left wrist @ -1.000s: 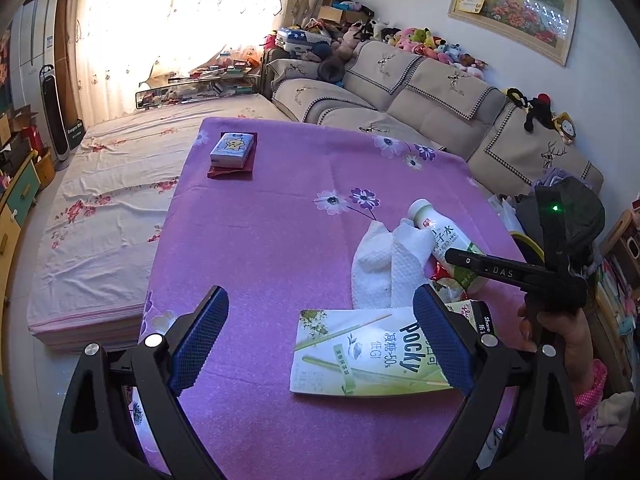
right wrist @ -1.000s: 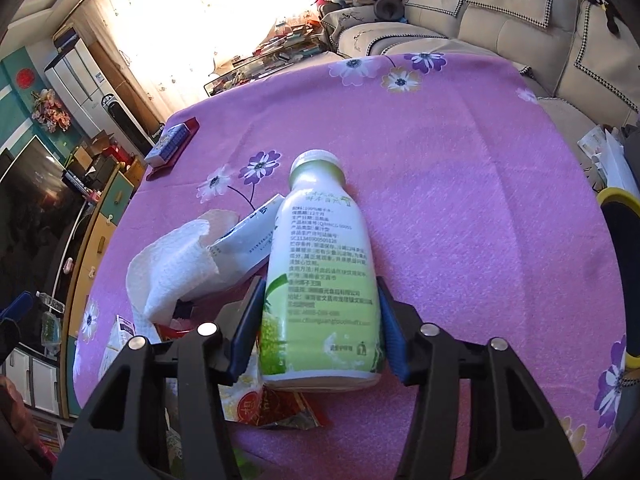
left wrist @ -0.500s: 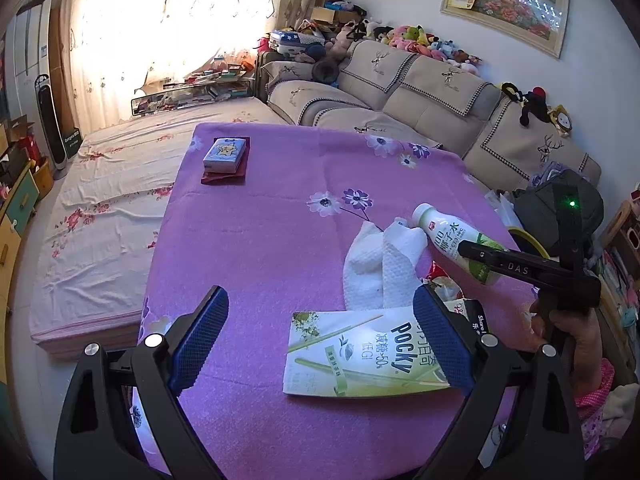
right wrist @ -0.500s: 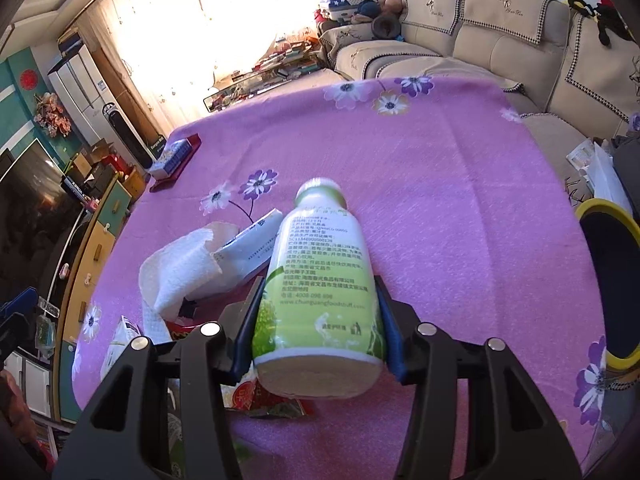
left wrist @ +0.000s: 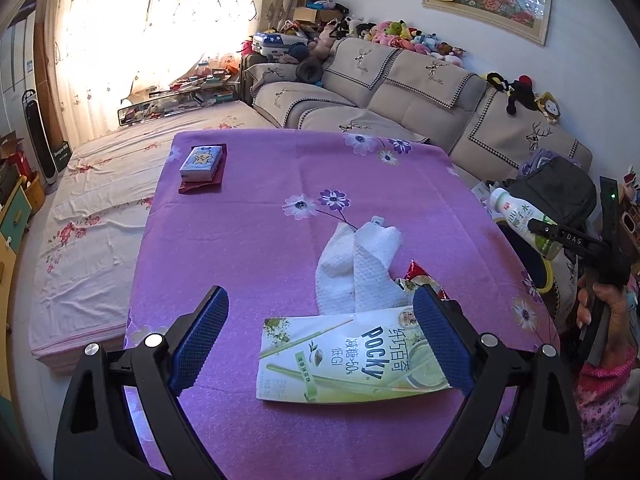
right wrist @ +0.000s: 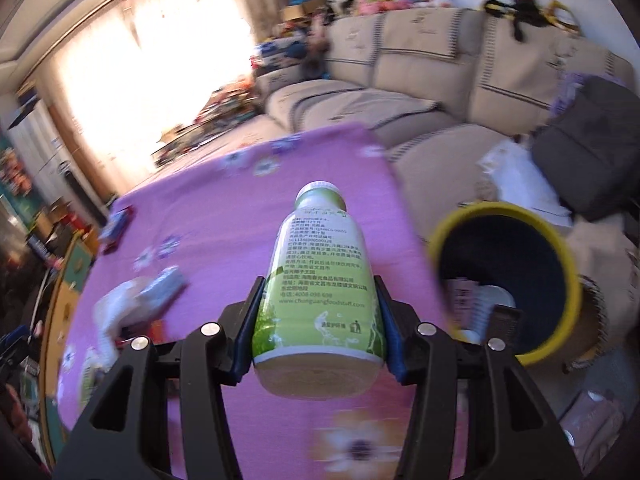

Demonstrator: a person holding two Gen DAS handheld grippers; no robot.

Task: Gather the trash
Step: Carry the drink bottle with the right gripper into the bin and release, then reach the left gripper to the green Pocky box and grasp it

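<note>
Gripping the bottle [right wrist: 320, 280], the right gripper [right wrist: 316, 320] fingers tilt downward; left gripper [left wrist: 320, 344] fingers gape.

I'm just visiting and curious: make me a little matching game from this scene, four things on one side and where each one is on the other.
Things:
1. bottle
2. Pocky box
3. paper towel
4. yellow-rimmed bin

Places:
A. lying flat on the purple cloth, between the open left tool's fingers
B. off the table's edge, near the sofa
C. clamped in the right tool, off the table
D. crumpled on the cloth, just beyond the box

Pairs: 1-C, 2-A, 3-D, 4-B
</note>
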